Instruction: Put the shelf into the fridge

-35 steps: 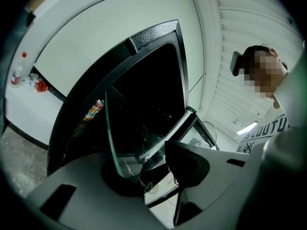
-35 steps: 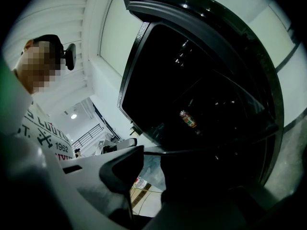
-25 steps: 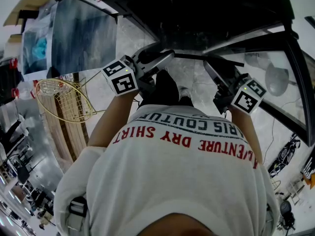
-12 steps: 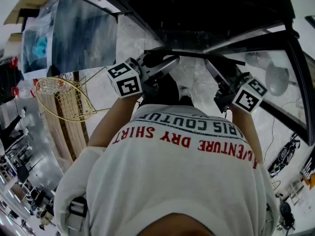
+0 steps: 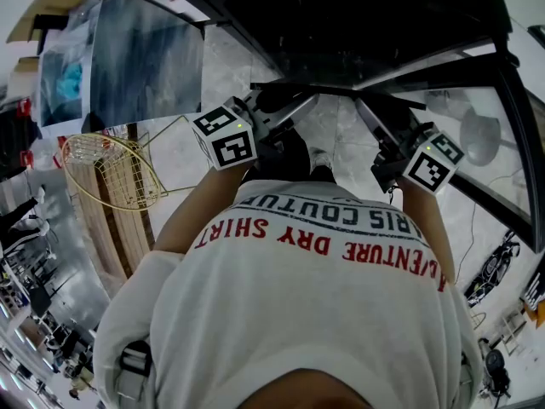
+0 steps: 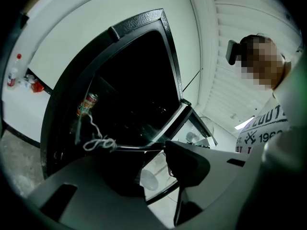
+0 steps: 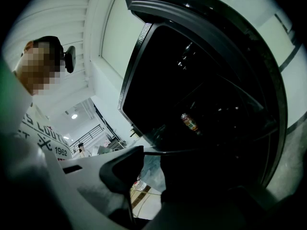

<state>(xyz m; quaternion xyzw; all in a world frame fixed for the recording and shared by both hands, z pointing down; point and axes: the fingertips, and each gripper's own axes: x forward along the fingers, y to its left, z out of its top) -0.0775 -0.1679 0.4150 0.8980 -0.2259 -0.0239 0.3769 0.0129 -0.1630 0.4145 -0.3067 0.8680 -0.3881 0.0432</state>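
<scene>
The shelf (image 5: 341, 93) is a glass plate with a thin black rim, held level in front of the dark open fridge (image 5: 341, 15). My left gripper (image 5: 298, 105) is at its left end. Those jaws have just been closing, and the rim (image 6: 129, 146) lies between the pads, which look set against it. My right gripper (image 5: 368, 116) holds the right end, shut on the rim (image 7: 153, 153). In the left gripper view the gripper (image 6: 156, 150) points into the fridge (image 6: 129, 80); in the right gripper view the gripper (image 7: 151, 164) does too.
A can (image 6: 86, 104) stands inside the fridge, also seen as the can (image 7: 189, 122). A white string (image 6: 98, 140) hangs there. A glass fridge door (image 5: 477, 143) stands open at right. A gold wire rack (image 5: 111, 173) lies on the floor at left.
My left gripper has shifted a little to the right along the shelf's edge and its jaws have narrowed round the rim. The right gripper and the shelf have stayed put.
</scene>
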